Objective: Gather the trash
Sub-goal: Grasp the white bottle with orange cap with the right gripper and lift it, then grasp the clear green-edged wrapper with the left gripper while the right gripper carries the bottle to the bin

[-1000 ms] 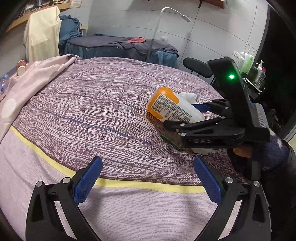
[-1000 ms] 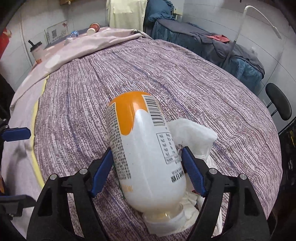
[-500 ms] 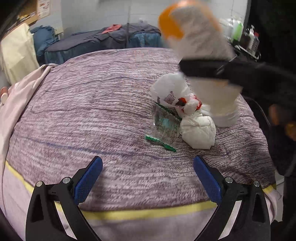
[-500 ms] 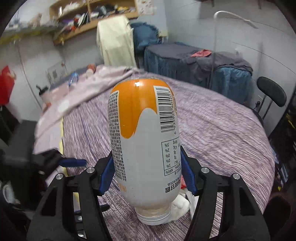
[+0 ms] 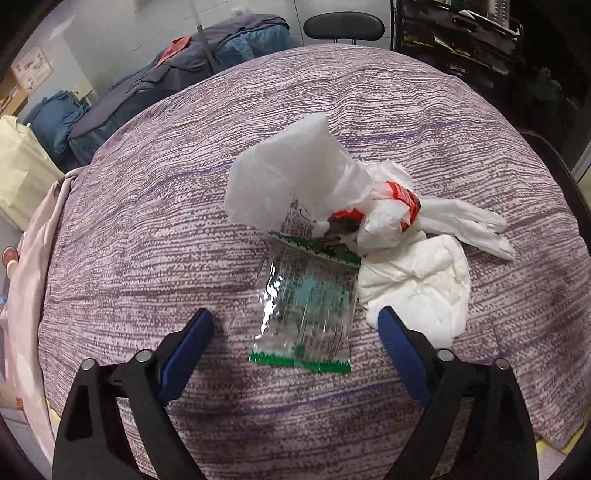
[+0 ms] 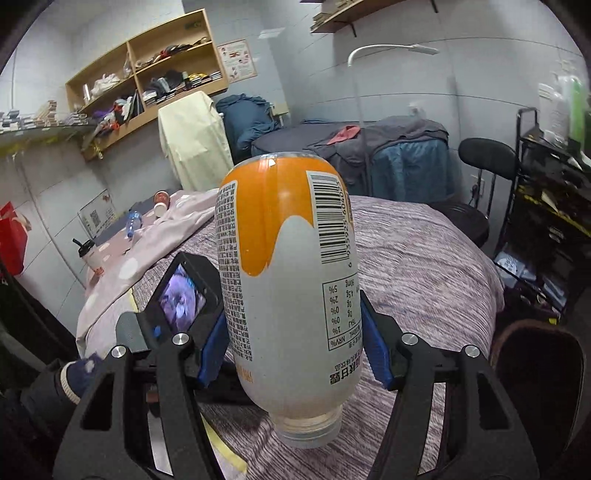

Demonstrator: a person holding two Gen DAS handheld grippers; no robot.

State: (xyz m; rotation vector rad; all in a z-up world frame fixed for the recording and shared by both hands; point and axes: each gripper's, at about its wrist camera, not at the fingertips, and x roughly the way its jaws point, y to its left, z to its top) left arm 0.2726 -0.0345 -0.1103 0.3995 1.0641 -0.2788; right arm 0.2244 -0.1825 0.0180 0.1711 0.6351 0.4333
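On the purple-striped bedspread (image 5: 147,229) lies a heap of trash: a clear wrapper with green edges (image 5: 308,314), a white plastic bag (image 5: 291,177), a crumpled red-and-white bag (image 5: 388,206) and a white tissue wad (image 5: 421,280). My left gripper (image 5: 295,334) hovers over the wrapper, which lies between its blue pads untouched while the jaws are closing. My right gripper (image 6: 291,339) is shut on a white-and-orange plastic bottle (image 6: 288,266), held off the bed with its open neck toward the camera. The left gripper's body (image 6: 181,295) shows behind the bottle.
A black chair (image 5: 341,27) and a dark rack (image 5: 461,40) stand beyond the bed's far edge. A second bed with grey and blue bedding (image 6: 388,147) is at the back, wooden shelves (image 6: 147,70) on the wall. A pink blanket with cups (image 6: 162,201) lies left.
My right gripper closed on the bottle and lifted it off the bed, uncovering the trash heap. My left gripper moved in over the heap, tilted down, and its jaws narrowed.
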